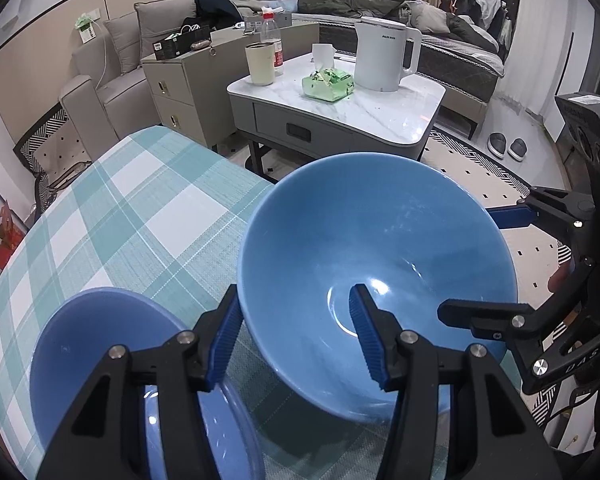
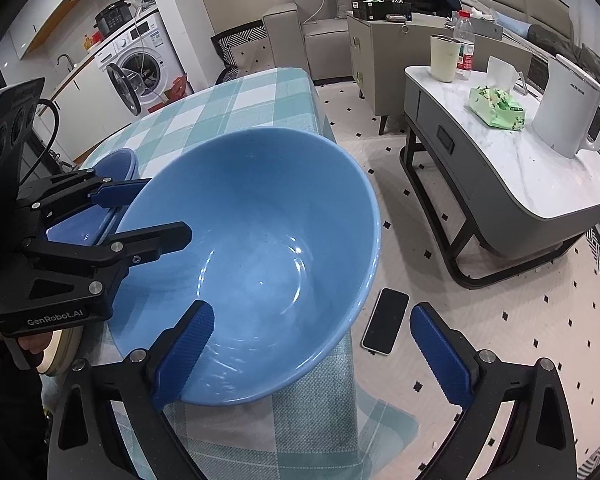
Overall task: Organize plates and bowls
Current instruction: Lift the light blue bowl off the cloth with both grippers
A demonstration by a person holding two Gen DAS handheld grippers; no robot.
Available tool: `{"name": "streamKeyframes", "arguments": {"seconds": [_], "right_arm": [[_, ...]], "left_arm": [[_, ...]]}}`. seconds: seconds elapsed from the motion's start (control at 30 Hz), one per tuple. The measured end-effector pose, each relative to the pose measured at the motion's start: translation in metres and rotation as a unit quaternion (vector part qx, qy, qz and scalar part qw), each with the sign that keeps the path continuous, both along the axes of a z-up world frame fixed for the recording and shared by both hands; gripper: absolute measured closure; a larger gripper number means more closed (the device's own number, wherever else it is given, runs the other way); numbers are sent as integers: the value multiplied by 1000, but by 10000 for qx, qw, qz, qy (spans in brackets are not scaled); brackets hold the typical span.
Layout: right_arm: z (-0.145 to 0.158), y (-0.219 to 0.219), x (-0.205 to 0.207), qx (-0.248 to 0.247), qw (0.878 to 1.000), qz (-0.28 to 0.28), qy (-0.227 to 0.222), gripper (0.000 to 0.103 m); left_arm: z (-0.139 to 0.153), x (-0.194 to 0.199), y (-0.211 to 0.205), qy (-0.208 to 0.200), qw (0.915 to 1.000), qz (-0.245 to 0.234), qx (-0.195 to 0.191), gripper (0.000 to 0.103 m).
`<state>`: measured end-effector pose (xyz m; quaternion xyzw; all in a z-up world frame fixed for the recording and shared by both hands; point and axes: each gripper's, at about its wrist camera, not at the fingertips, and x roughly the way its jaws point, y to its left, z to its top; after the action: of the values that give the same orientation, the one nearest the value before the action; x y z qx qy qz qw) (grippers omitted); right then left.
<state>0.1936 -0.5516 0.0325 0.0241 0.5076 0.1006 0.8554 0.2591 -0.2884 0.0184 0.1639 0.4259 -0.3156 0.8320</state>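
I have the big blue bowl (image 2: pixel 252 256) tilted at the near corner of the counter (image 1: pixel 140 208), part of it overhanging the edge above the floor. My left tool (image 1: pixel 296 340) straddles its rim, one pad outside and one inside the basin, but I cannot tell whether it is truly clamped. My right tool (image 2: pixel 312 356) is released, jaws spread wide, one pad against the bowl's near side and the other out over the floor.

My worry is the overhang: if the left grip is loose or slips on the glazed rim, I judge the bowl could tip off and break on the floor, perhaps landing on the phone (image 2: pixel 386 320) lying below. The smaller blue bowl (image 1: pixel 100 344) sits just beside the left tool, so a careless swing could knock it.
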Motion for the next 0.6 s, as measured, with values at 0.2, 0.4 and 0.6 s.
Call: {"name": "streamKeyframes", "arguments": {"seconds": [0.2,0.4,0.6], "right_arm": [[4,5,-3,22,9999,101,-46,19],[6,9,-7,-3,9998,191,-61,26],[9,12,-8,-49,9997,239,-77,34]], "left_arm": [[1,-2,2,41,10000,-2,-58,49],[2,-3,2,44,10000,-4,-64,49],[3,-6,3,40,10000,-17,-73,49]]}}
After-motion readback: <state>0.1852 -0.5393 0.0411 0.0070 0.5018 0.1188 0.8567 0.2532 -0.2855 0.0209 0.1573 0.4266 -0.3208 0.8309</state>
